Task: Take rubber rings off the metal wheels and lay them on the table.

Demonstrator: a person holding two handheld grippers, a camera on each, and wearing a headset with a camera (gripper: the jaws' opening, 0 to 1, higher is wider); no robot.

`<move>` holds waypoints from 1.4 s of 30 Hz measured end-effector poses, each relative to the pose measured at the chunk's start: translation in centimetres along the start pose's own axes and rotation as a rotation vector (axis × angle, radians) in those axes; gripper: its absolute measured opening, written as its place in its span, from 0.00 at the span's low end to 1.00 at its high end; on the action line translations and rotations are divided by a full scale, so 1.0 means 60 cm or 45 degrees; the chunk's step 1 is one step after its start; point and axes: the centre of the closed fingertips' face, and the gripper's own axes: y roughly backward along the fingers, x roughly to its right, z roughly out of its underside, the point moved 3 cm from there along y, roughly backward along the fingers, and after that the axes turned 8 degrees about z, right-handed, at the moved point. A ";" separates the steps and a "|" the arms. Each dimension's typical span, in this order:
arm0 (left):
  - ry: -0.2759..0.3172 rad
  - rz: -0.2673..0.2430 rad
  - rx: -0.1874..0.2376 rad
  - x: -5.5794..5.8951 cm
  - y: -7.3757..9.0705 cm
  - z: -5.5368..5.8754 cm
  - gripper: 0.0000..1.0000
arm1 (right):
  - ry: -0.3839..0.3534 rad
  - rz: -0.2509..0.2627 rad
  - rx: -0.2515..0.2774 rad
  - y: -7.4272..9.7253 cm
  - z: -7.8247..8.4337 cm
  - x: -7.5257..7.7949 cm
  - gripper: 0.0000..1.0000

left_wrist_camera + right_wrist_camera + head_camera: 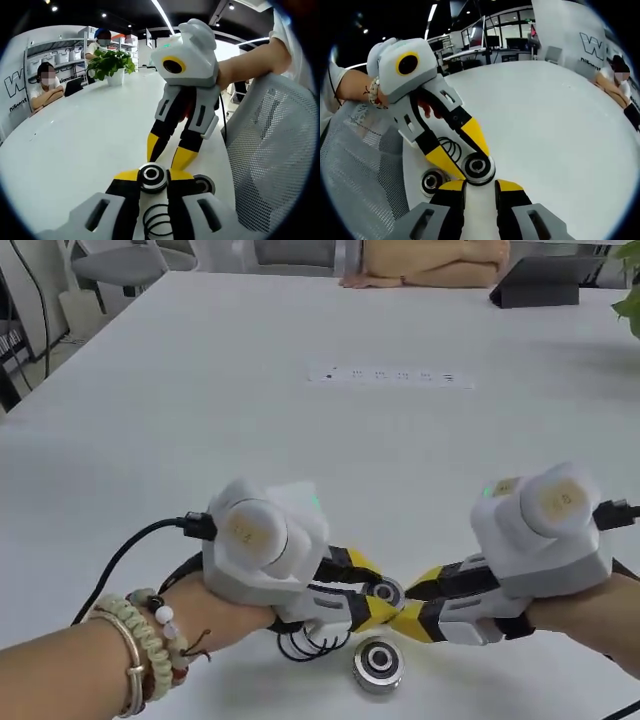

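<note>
My left gripper [378, 592] is shut on a small metal wheel [389, 592], held just above the white table [300, 440]. In the left gripper view the wheel [152, 179] sits between my own yellow tips. My right gripper [408, 600] faces it from the right. Its jaws are slightly apart, with the tips [167, 152] at the wheel's rim. The right gripper view shows that wheel [478, 169] just past my right gripper [480, 187]. A second wheel [378, 662] lies on the table below. Thin black rubber rings [305, 643] lie beside it.
A flush socket strip [390, 376] sits mid-table. At the far edge are a person's folded arms [430, 265] and a dark tablet [535, 285]. A potted plant [111, 62] stands farther off. A mesh chair back [280, 150] is close behind me.
</note>
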 end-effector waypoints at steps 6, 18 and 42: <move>0.044 -0.008 0.022 -0.005 0.001 0.001 0.11 | 0.025 0.002 0.008 0.000 -0.001 0.000 0.21; 0.013 -0.021 0.016 -0.006 0.000 0.003 0.08 | 0.041 -0.007 0.013 -0.001 -0.001 -0.003 0.19; 0.018 -0.028 0.027 -0.005 0.003 0.003 0.07 | 0.055 0.021 -0.017 0.003 0.004 0.008 0.00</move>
